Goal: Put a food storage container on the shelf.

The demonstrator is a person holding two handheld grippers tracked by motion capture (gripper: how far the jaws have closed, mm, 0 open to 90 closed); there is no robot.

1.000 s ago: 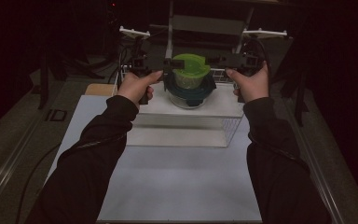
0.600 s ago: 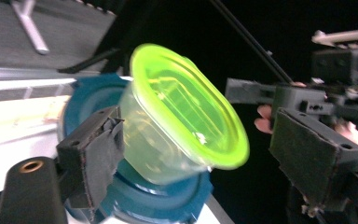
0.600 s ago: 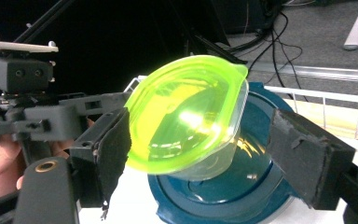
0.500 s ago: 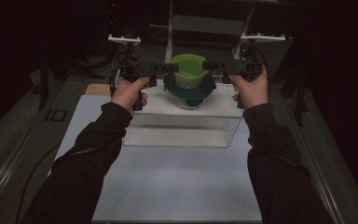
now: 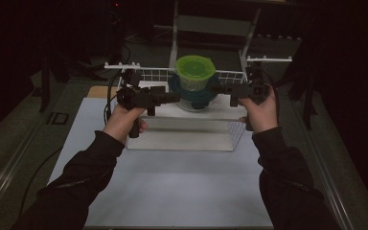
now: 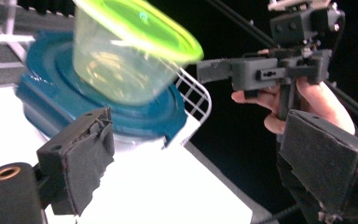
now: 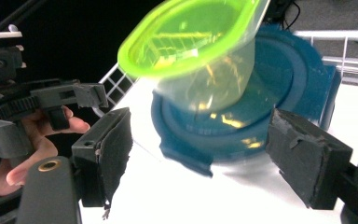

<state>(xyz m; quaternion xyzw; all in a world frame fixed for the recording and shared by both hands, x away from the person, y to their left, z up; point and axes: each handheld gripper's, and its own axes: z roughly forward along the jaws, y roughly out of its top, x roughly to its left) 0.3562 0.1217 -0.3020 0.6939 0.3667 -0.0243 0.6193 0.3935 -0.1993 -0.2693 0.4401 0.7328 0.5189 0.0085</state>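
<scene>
Both tongs were spread wide and held nothing. The left gripper [image 5: 175,97] and right gripper [image 5: 215,89] faced each other, the green-lidded clear tub [image 5: 195,73] between and just beyond their tips, resting tilted on the blue lid [image 6: 121,122] atop the white wire rack [image 5: 230,76].

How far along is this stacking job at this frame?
Looks done: the green-lidded tub sits on the blue-lidded container, though it looks tilted. In hand: nothing; left gripper and right gripper flank the stack, both open. What remains can't be told.
</scene>
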